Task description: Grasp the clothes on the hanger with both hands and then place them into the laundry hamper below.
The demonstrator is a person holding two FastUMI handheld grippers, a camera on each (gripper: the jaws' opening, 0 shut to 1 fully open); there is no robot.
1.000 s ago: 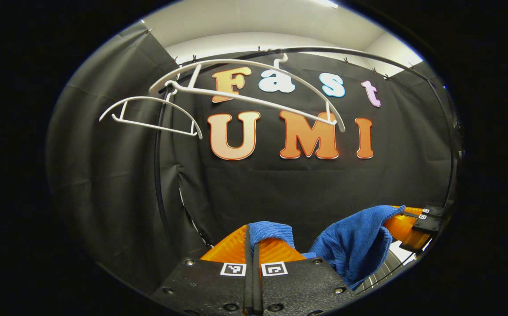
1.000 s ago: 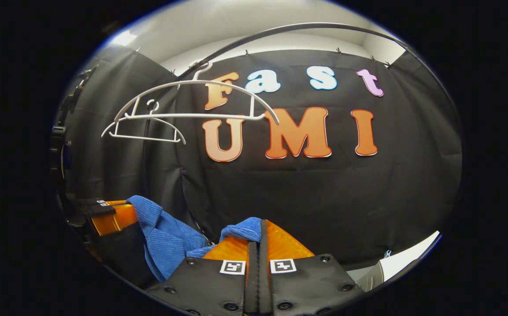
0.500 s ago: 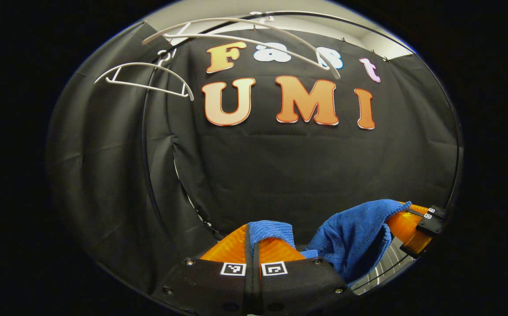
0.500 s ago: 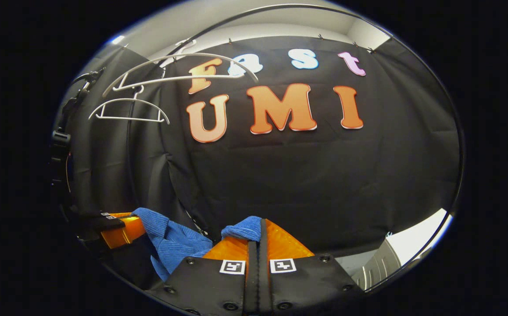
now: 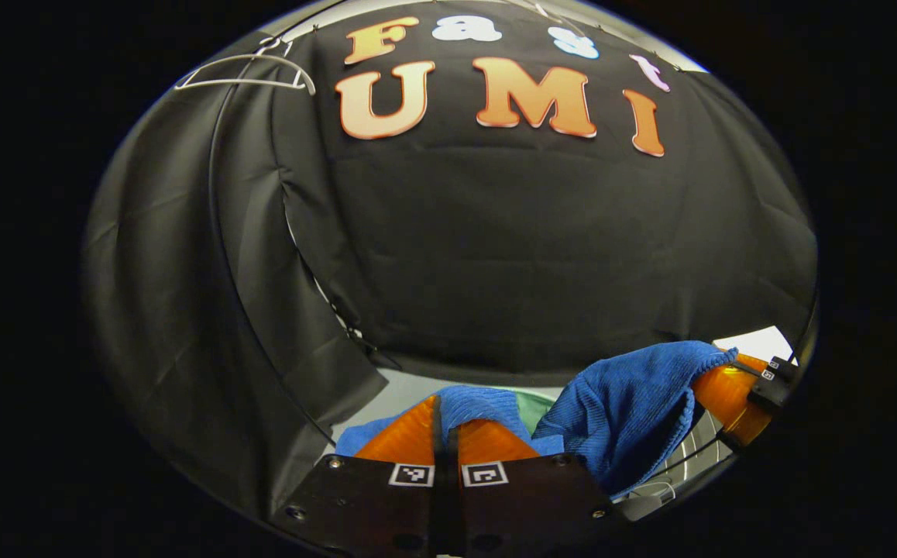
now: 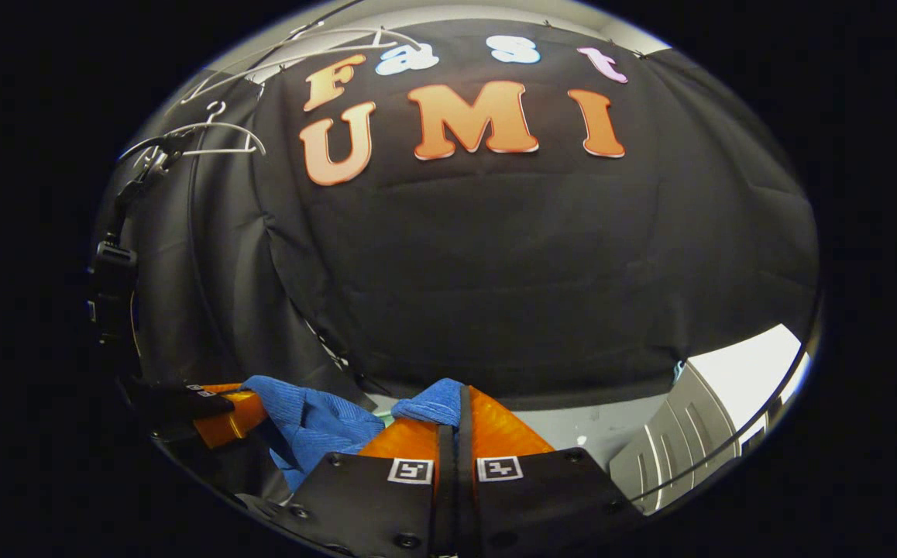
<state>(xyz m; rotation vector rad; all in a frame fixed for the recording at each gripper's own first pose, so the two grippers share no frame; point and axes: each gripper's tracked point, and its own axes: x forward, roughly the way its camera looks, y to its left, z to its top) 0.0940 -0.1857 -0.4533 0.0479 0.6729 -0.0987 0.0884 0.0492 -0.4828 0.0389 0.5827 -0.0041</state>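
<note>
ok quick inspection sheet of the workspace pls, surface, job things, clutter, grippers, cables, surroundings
surface: pale floor below the cloth wall
job's things: blue garment off the hangers, stretched between both grippers; white hangers bare on the rail; slatted hamper at lower right of the right gripper view, partly seen
clutter: nothing seen
grippers: left gripper shut on the garment; right gripper shut on the garment
cables: thin dark cable down the cloth
surroundings: black cloth wall

left gripper view: rides left claw (image 5: 446, 415), faces black cloth wall (image 5: 541, 248), tilted up | right gripper view: rides right claw (image 6: 452, 407), same facing | shared: wall, white hangers (image 5: 243, 71), blue garment (image 6: 317, 422)
</note>
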